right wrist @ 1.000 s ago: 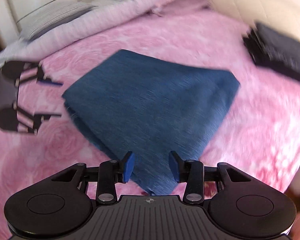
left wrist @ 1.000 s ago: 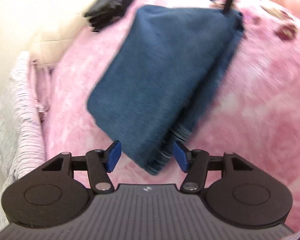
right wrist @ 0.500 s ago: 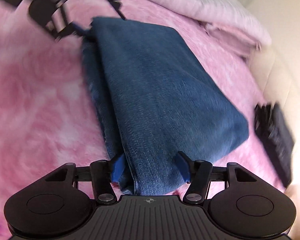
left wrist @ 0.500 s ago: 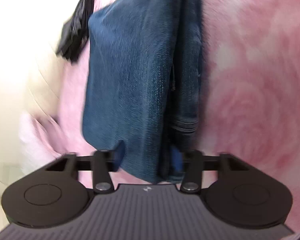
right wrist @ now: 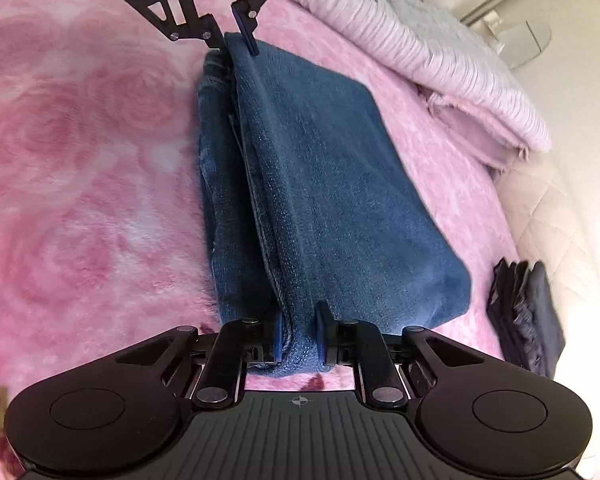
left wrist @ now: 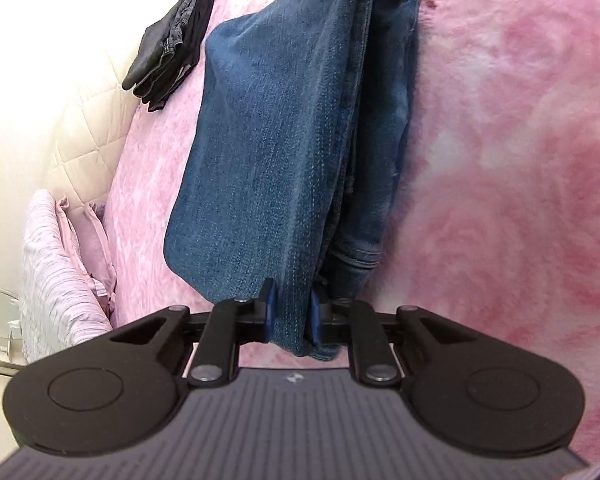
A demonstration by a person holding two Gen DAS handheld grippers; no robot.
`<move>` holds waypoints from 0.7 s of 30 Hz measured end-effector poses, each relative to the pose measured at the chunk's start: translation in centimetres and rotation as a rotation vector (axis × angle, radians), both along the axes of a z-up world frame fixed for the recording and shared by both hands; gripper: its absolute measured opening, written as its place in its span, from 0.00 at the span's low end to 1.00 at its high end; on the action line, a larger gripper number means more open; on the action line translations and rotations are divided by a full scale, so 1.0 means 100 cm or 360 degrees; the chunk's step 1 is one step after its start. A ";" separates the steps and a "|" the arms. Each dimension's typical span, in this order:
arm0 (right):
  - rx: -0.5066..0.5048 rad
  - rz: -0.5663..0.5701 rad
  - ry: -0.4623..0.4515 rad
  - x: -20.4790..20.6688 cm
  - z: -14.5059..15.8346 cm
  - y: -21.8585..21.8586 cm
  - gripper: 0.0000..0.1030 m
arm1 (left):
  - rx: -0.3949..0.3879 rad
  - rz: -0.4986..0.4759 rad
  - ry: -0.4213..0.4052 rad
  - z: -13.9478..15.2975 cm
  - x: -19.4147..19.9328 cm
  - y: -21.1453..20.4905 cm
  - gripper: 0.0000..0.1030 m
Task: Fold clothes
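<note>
Left wrist view. The left gripper (left wrist: 291, 316) is pinched on the near edge of the folded blue jeans (left wrist: 272, 152); its blue pads (left wrist: 269, 312) press the denim from both sides. The jeans stretch straight ahead of the claw across the pink rose-patterned blanket (left wrist: 500, 160), with stacked folded layers and a hem showing on the claw's right side. Ahead and to the left of the claw, a pile of dark folded clothes (left wrist: 172, 44) lies near the blanket's edge, against a cream quilted surface (left wrist: 80, 132). Close on the claw's left lies a pale striped cover (left wrist: 52, 280).

Right wrist view. The right gripper (right wrist: 298, 340) is clamped on the opposite end of the jeans (right wrist: 332, 200), its blue pads (right wrist: 278, 338) squeezing a bunched fold between them. Straight ahead, at the far end of the garment, the left gripper (right wrist: 236, 44) grips the denim edge. The jeans lie on the blanket (right wrist: 80, 160), the folded layers on the claw's left. To the claw's right sit the dark clothes (right wrist: 528, 312); ahead and right lies the striped cover (right wrist: 420, 52).
</note>
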State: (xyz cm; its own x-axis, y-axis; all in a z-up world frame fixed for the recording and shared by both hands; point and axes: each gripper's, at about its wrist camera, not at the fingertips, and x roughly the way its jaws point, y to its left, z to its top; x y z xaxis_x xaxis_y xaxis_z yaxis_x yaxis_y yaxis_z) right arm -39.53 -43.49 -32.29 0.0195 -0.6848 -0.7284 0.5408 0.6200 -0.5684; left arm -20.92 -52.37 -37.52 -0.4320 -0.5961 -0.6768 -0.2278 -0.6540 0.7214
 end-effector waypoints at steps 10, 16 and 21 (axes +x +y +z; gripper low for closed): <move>0.0047 -0.0004 0.0115 0.014 -0.016 -0.007 0.19 | 0.0112 0.0208 0.0036 0.019 0.004 0.003 0.17; 0.0183 -0.0233 -0.0010 0.015 0.021 0.009 0.38 | 0.0239 0.0491 0.0067 0.050 0.006 0.002 0.41; 0.0298 -0.0577 -0.0271 0.018 0.072 0.019 0.56 | 0.0484 0.0970 0.0346 0.103 0.015 0.005 0.59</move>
State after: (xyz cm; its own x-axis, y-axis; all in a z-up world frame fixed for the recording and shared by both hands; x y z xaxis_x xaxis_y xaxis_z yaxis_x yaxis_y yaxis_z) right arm -37.70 -41.62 -25.09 -0.0671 -0.5262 -0.8477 0.8187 0.4566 -0.3481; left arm -19.37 -51.83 -27.20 -0.2260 -0.5731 -0.7877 0.3708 -0.7983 0.4745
